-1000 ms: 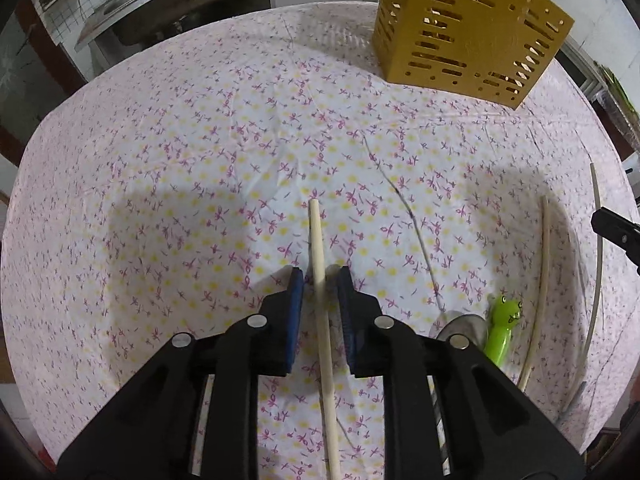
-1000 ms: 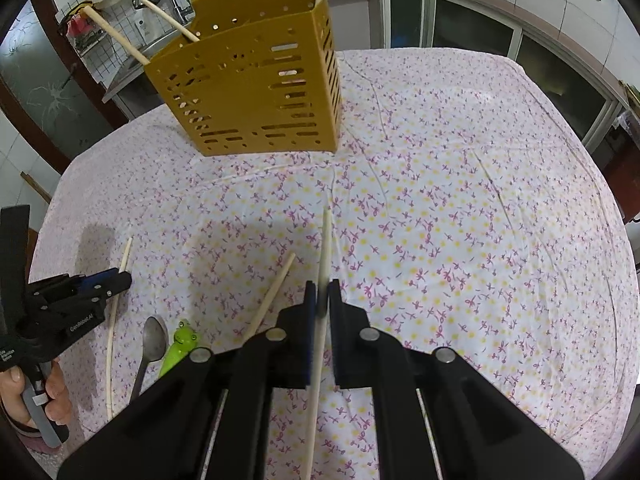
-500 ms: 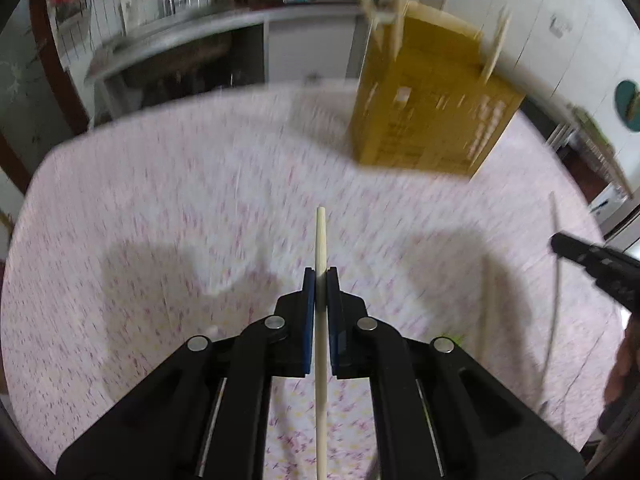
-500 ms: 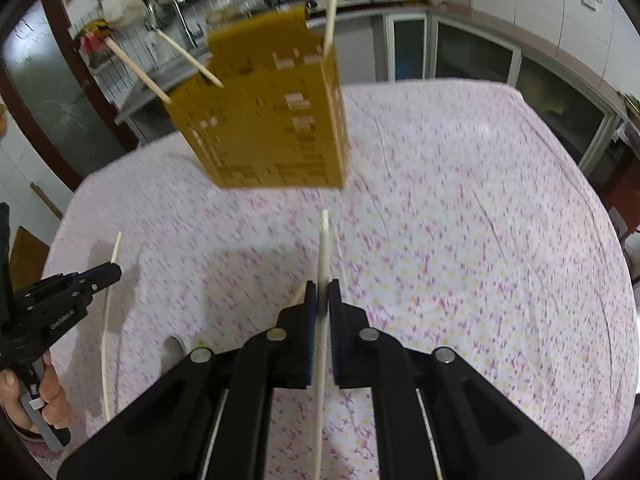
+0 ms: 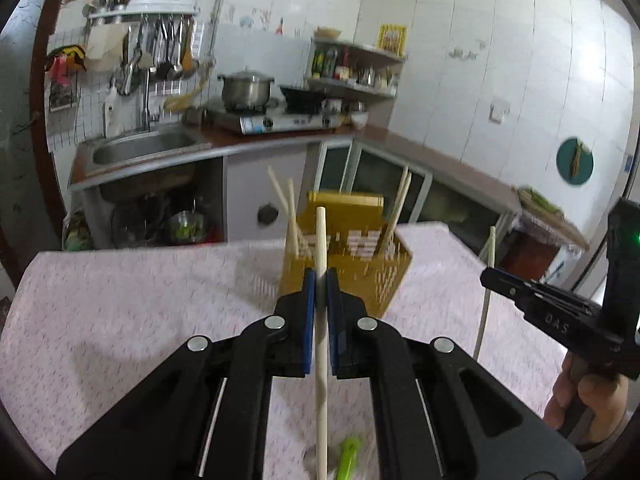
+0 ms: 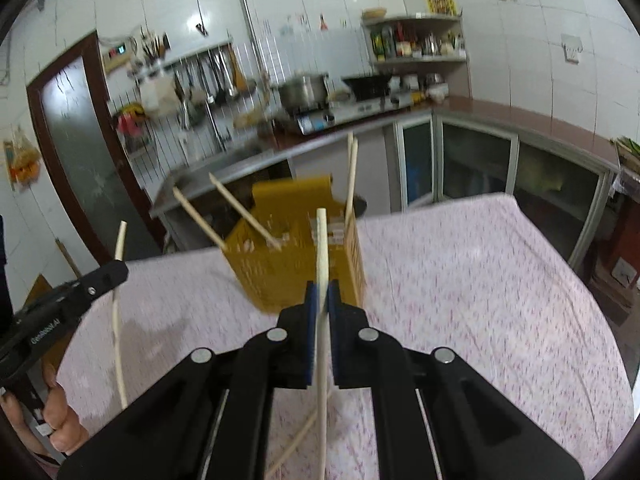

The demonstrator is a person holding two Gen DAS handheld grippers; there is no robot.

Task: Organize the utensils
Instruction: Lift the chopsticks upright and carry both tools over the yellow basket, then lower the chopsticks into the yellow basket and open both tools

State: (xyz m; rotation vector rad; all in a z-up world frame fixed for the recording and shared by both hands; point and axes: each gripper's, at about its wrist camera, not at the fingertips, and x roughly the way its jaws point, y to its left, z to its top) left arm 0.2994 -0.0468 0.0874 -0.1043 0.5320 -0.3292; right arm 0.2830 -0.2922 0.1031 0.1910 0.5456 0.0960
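Note:
My left gripper is shut on a pale wooden chopstick and holds it up, tip toward the yellow perforated utensil holder on the table. My right gripper is shut on another wooden chopstick, also lifted, pointing at the same holder. Several chopsticks stand in the holder. Each gripper with its stick shows in the other's view: the right one and the left one.
The table has a pink floral cloth. A green frog-handled utensil and a loose chopstick lie on it near me. A kitchen counter with a sink and a stove stands behind the table.
The left gripper closed on its chopstick. Both grippers lifted their chopsticks off the table and tilted up, so the holder and kitchen wall came into view.

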